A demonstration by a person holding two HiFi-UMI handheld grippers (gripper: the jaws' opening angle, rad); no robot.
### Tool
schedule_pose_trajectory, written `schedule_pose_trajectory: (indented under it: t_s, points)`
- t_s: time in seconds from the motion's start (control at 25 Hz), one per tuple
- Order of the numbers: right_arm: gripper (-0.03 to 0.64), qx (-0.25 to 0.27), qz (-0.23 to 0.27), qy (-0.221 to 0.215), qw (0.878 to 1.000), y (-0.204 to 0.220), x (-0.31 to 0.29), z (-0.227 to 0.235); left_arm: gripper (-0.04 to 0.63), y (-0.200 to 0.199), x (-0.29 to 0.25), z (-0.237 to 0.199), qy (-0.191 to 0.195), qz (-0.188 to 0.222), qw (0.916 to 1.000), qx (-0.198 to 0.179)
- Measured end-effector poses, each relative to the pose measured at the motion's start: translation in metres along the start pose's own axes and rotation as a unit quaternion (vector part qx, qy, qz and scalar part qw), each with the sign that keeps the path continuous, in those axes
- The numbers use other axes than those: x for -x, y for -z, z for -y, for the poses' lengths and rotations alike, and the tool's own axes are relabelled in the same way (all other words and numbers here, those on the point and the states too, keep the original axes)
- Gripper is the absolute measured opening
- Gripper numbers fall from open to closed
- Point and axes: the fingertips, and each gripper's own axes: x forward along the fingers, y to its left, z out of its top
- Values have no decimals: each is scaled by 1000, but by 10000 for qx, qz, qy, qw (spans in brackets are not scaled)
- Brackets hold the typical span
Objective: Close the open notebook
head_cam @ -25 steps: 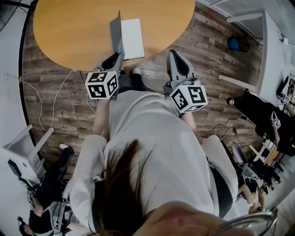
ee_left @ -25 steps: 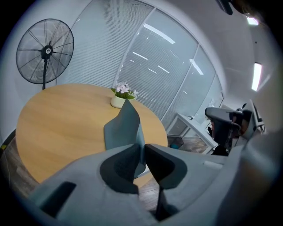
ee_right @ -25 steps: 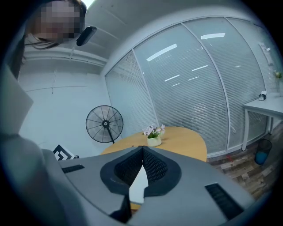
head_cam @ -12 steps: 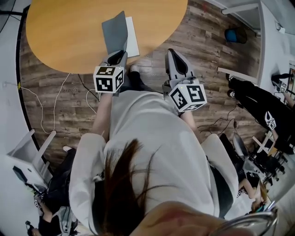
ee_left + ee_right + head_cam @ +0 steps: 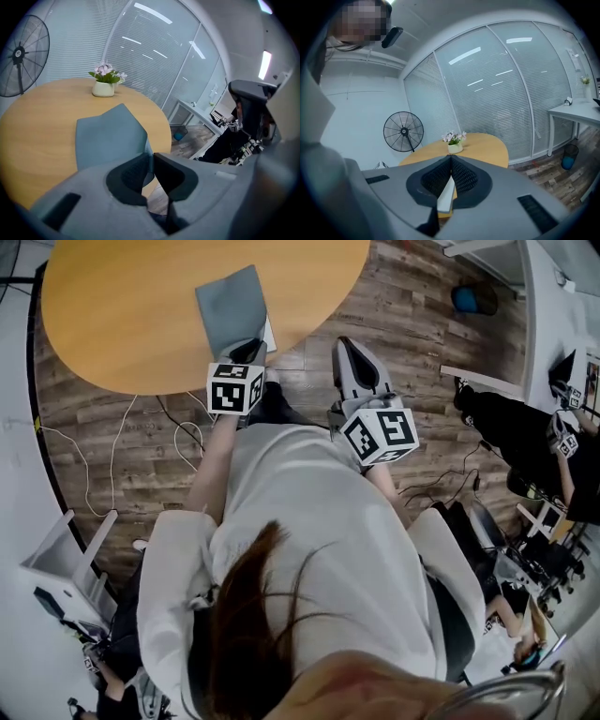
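The left tool (image 5: pixel 248 347) is clenched on the near edge of the grey notebook (image 5: pixel 229 306), which lies at the tabletop's (image 5: pixel 122 315) near edge. The right tool (image 5: pixel 349 345) hangs just off that edge, jaws pressed together.

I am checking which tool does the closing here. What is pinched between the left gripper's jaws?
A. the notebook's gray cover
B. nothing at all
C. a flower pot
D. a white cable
A: in the left gripper view the gray cover runs down into the narrow gap between the jaws of the left gripper, which are closed on its edge.
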Motion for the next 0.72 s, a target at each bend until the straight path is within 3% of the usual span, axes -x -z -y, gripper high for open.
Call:
schedule_pose_trajectory:
  t_s: [0.72]
  points:
    - [3, -35, -58, 67, 10000, 3, -1, 0, 72, 16, -46, 12, 189, -358, 9990, -166]
